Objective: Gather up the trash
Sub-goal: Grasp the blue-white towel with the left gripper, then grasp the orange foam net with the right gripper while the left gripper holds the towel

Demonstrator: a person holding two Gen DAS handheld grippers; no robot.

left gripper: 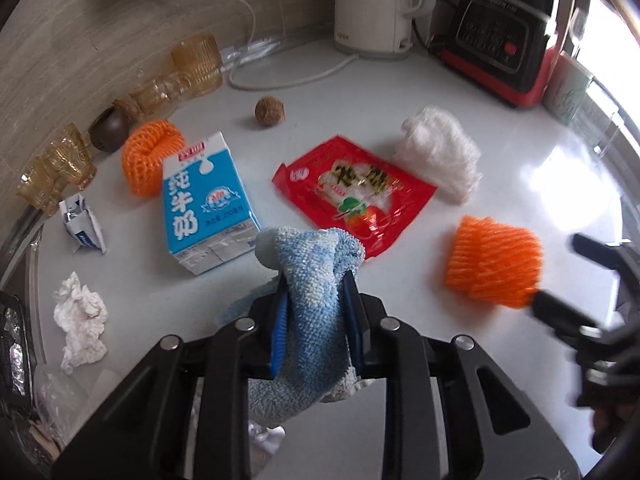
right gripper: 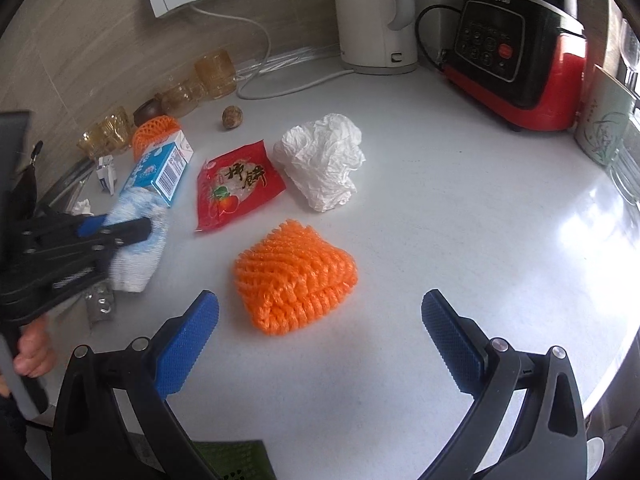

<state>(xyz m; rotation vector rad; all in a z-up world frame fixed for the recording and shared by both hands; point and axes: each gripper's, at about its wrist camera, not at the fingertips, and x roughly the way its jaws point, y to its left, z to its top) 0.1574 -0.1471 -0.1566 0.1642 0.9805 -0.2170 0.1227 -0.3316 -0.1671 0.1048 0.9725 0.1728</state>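
Left wrist view: left hand-held gripper (left gripper: 316, 280) clamped on a blue-and-white terry cloth (left gripper: 310, 300), blue pads pressing its folds from both sides, cloth bunched up above the fingertips and hanging down behind them. Beyond it, on the white table (left gripper: 400, 100), trash spread out: blue-and-white milk carton (left gripper: 206, 204) lying flat, red snack wrapper (left gripper: 352, 192) just right of it, crumpled white paper (left gripper: 440, 160) at the wrapper's far right corner. Orange foam fruit net (left gripper: 150, 156) behind the carton's top left, touching or nearly so. Second orange foam net (left gripper: 494, 260) to the right, blurred, next to the dark fingers of the right hand-held gripper (left gripper: 560, 276). Small brown nut-like ball (left gripper: 270, 110) further back, alone. Crumpled tissue (left gripper: 80, 320) and a small torn packet (left gripper: 82, 224) at the left. Amber glasses (left gripper: 196, 64) lined up along the wall; white kettle (left gripper: 374, 4) and red-and-black blender base (left gripper: 504, 36) at the back.

Right wrist view: right hand-held gripper (right gripper: 320, 312) wide open, nothing between the blue pads (right gripper: 188, 344), hovering just short of the second orange net (right gripper: 294, 276), which lies on the table between the finger lines but ahead of the tips. Left hand-held gripper (right gripper: 116, 232) at the far left, cloth (right gripper: 136, 248) in its grip, fingers of a hand (right gripper: 34, 354) visible below on the handle.
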